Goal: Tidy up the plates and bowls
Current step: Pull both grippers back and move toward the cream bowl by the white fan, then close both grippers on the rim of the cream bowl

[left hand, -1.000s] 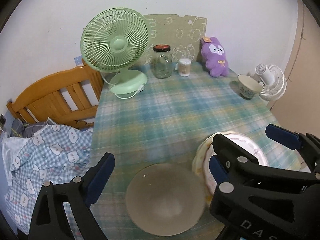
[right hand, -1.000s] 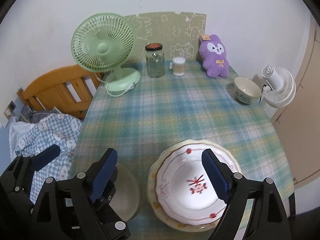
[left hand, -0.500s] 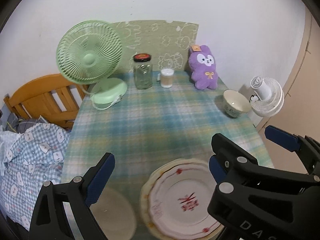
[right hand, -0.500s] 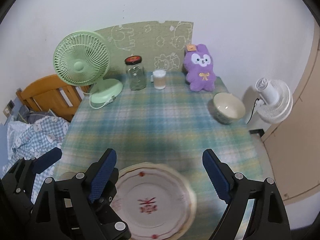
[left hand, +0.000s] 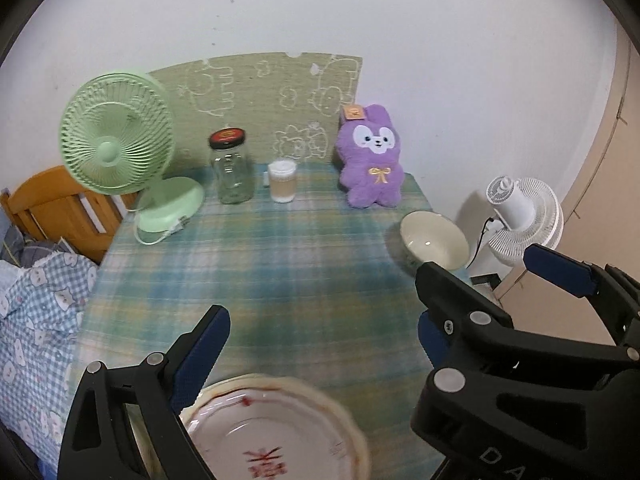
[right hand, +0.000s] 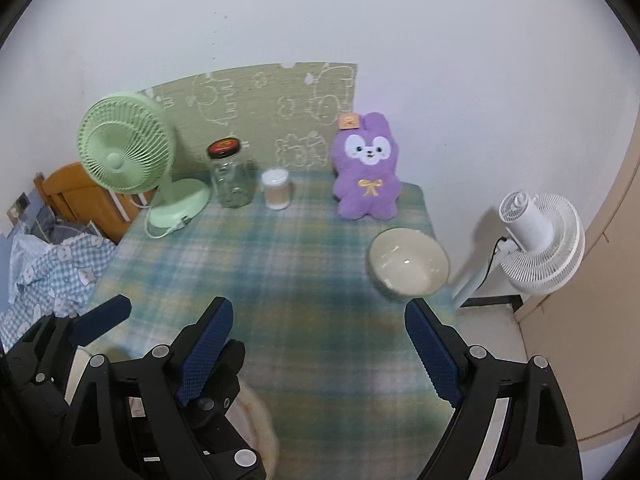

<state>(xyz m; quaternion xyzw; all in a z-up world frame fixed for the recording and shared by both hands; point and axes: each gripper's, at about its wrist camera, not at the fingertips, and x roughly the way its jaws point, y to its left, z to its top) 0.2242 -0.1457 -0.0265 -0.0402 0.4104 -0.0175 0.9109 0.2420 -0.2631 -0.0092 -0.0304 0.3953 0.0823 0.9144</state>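
A white plate with red markings (left hand: 276, 436) lies on a larger cream plate at the table's near edge, just below my open left gripper (left hand: 320, 332). A cream bowl (left hand: 434, 240) sits near the right table edge; it also shows in the right wrist view (right hand: 408, 266), ahead and slightly right of my open, empty right gripper (right hand: 316, 340). The right gripper also shows at the right of the left wrist view (left hand: 492, 292). The plates are mostly hidden behind the gripper bodies in the right wrist view.
On the checked tablecloth (left hand: 280, 264) at the back stand a green fan (left hand: 120, 152), a glass jar (left hand: 232, 172), a small lidded cup (left hand: 283, 181) and a purple plush (left hand: 372, 160). A white fan (left hand: 524, 216) stands off the table's right side. A wooden bedframe (left hand: 52, 208) and bedding lie left.
Both grippers have swung to the right and tilted up. The plates and the grey bowl slid toward the bottom edge and left; the cream bowl at the right has come closer.
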